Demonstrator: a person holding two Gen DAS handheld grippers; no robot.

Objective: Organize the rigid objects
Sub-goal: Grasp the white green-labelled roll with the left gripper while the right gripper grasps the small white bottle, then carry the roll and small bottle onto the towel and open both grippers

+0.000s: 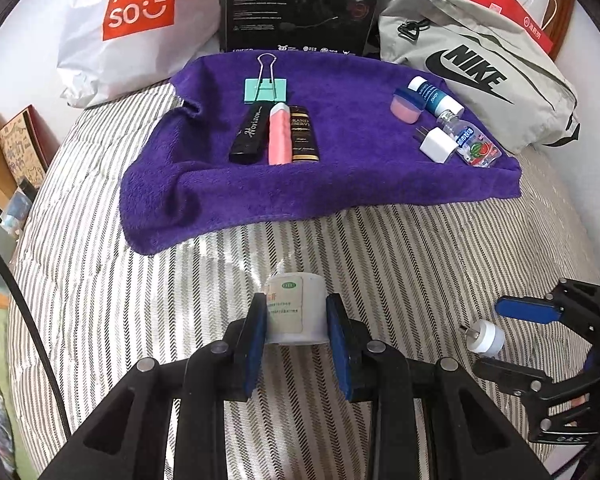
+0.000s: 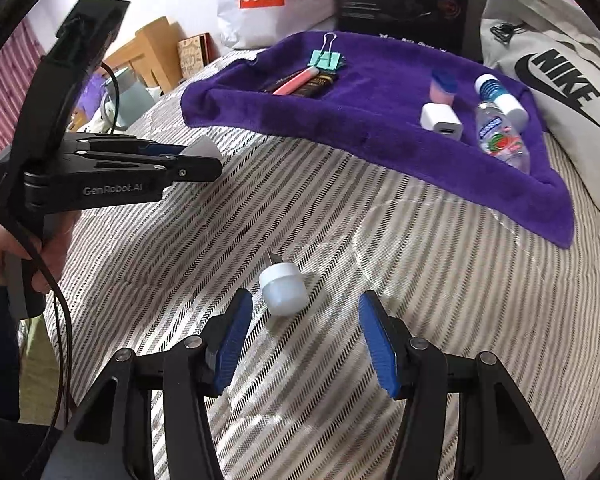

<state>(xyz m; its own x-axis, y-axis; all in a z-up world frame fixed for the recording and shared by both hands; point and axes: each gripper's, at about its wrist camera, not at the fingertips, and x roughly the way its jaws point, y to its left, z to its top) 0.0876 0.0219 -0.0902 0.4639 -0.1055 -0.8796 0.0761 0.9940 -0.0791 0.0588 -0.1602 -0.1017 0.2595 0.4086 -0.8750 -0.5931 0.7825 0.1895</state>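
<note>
1. One striped bed cover (image 1: pixel 100 280) runs under both claws and everything else.
2. Three bags or boxes stand at the far edge, well beyond the claws: one white Miniso bag (image 1: pixel 136 20), one black carton (image 1: pixel 300 4), one grey Nike bag (image 1: pixel 480 76).
3. One purple towel (image 1: pixel 340 176) lies ahead of both claws, between them and the bags.
4. On the towel's left part, straight ahead of the left claw, sit four things: one teal binder clip (image 1: pixel 266 88), then in a tight row one black tube (image 1: pixel 247 134), one pink tube (image 1: pixel 280 134), one dark brown bar (image 1: pixel 305 134).
5. On its right part, ahead of the right claw, sit four more: one pink-and-blue pot (image 1: pixel 408 106), one blue-and-white bottle (image 1: pixel 434 98), one white charger (image 1: pixel 436 146), one clear watermelon-label bottle (image 1: pixel 476 146).
6. The left gripper (image 1: pixel 298 316) is clamped on one white labelled jar (image 1: pixel 296 308), blue pads pressing its two sides, above the cover.
7. The right gripper (image 2: pixel 306 334) stands wide apart and holds nothing; one small white plug (image 2: pixel 284 290) lies on the cover just ahead of its tips, nearer the left finger, seemingly untouched.
</note>
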